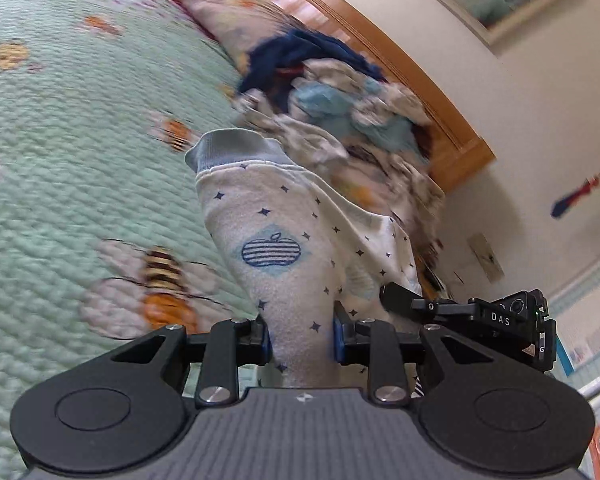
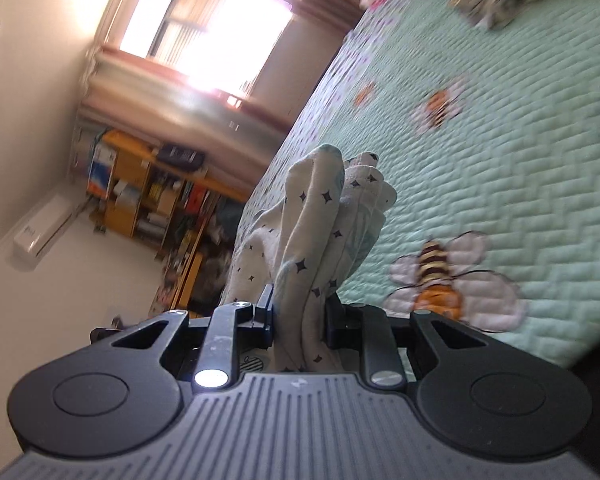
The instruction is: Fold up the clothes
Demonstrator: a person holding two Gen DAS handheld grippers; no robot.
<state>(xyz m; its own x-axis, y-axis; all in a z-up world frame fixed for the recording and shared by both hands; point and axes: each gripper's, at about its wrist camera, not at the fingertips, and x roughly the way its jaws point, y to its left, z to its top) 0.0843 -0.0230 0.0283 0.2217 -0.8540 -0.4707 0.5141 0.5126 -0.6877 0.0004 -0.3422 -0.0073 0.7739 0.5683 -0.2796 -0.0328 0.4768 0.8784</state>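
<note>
A small white garment [image 1: 284,232] printed with dark blue stars and a striped blue apple has a grey-blue ribbed hem at its far end. My left gripper [image 1: 302,338] is shut on it, blue pads pressing both sides of the bunched cloth. The same white star-print garment [image 2: 320,220] hangs in folds from my right gripper [image 2: 298,320], which is shut on it too. Both grippers hold it above the green quilted bedspread [image 1: 72,168]. In the left wrist view the right gripper's black body [image 1: 492,312] shows close on the right.
A heap of mixed clothes [image 1: 340,100] lies by the wooden headboard [image 1: 400,64]. The bedspread [image 2: 520,160] carries bee patterns. A bookshelf [image 2: 140,188], a window [image 2: 204,36] and an air conditioner [image 2: 44,228] stand beyond the bed's edge.
</note>
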